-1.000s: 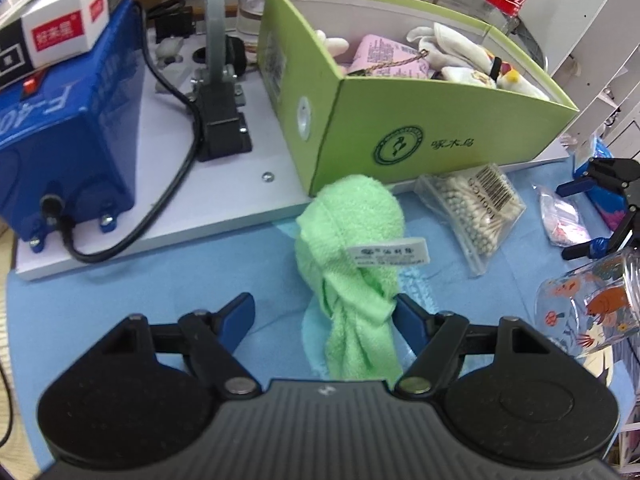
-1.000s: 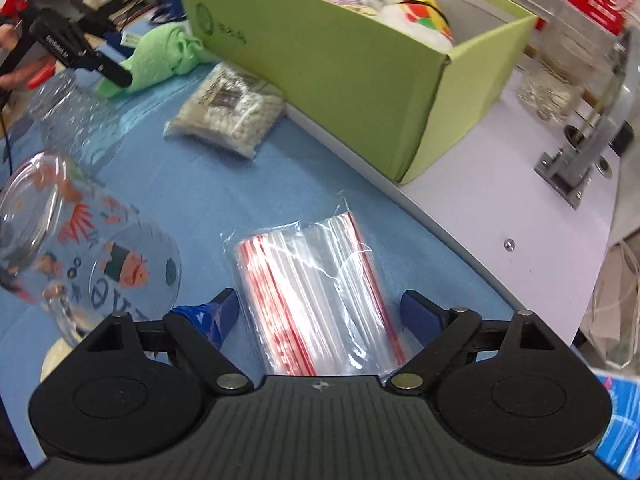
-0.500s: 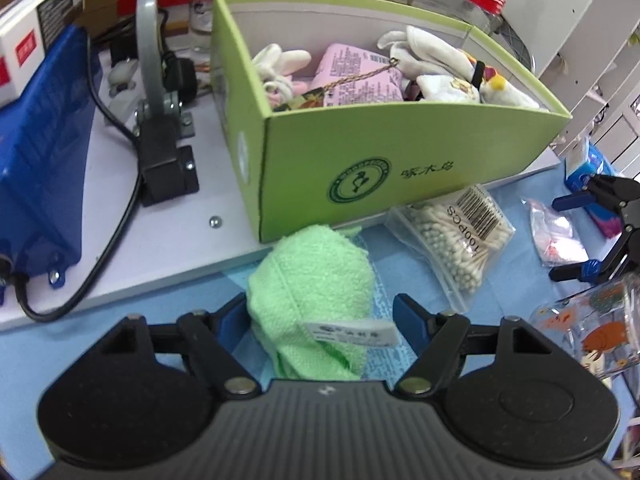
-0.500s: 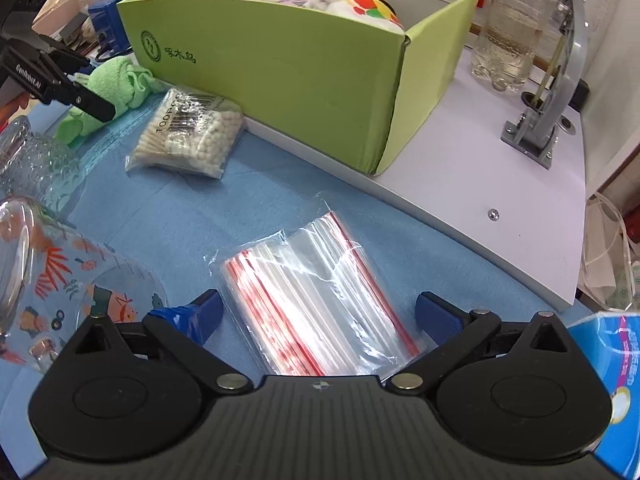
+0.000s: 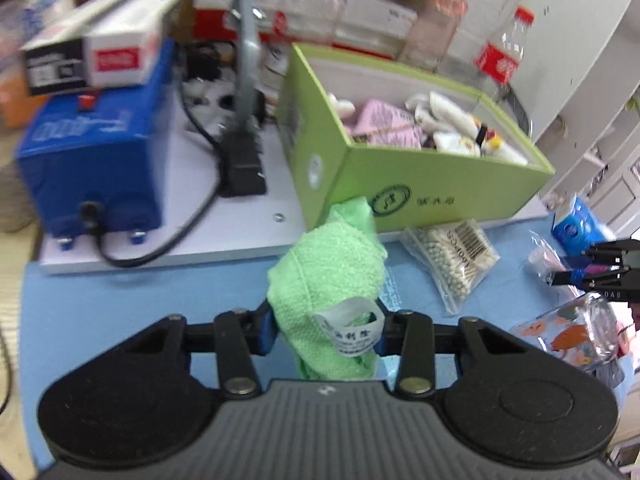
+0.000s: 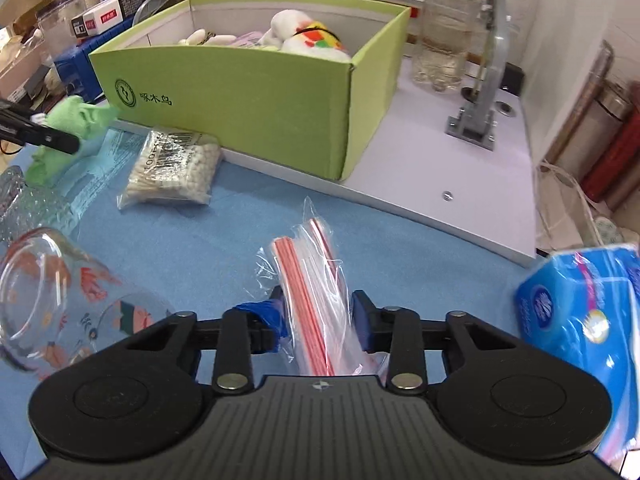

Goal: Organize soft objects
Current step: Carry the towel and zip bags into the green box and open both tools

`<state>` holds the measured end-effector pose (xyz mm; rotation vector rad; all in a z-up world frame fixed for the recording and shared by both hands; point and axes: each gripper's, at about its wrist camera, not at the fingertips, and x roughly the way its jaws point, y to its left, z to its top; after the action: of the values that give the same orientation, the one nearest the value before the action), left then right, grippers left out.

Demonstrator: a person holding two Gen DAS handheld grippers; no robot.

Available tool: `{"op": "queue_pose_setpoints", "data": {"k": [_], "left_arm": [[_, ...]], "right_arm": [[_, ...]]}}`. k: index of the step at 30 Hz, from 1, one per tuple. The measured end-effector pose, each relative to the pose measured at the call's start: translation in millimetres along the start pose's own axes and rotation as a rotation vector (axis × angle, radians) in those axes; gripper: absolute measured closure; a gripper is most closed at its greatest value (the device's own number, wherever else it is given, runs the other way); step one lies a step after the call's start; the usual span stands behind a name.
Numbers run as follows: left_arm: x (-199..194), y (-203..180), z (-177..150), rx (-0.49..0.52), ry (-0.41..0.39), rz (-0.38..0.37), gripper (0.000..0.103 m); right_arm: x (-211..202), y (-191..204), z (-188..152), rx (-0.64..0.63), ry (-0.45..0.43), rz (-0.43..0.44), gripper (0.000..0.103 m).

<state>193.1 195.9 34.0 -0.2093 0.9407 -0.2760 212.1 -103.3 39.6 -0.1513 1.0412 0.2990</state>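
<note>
On the cluttered blue worktop, both our fingers have just clamped: left gripper closing on the green towel, right gripper on the zip bags, both ready for the green box.

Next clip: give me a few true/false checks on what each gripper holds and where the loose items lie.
1. The left gripper has the green towel between its closing jaws. True.
2. The right gripper is empty. False: it is shut on the pack of zip bags.
3. The cotton swab bag lies inside the green box. False: it lies on the blue mat in front of it.
4. Plush toys are in the box. True.
</note>
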Motion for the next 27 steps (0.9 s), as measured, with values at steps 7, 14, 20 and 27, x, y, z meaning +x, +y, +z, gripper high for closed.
{"op": "queue_pose_setpoints", "data": {"k": [7, 14, 20, 27], "left_arm": [[-66, 9, 23, -0.018, -0.116, 0.013, 0.061], [-61, -23, 100, 0.017, -0.192, -0.049, 0.061], [-9, -58, 148, 0.065, -0.167, -0.082, 0.061], [47, -59, 163, 0.051, -0.106, -0.045, 0.039]], "right_arm": [[-59, 3, 7, 0.069, -0.172, 0.042, 0.088], [-82, 10, 74, 0.08, -0.367, 0.093, 0.087], [-49, 5, 132, 0.098, -0.415, 0.121, 0.087], [5, 6, 161, 0.11, -0.346, 0.113, 0.076]]}}
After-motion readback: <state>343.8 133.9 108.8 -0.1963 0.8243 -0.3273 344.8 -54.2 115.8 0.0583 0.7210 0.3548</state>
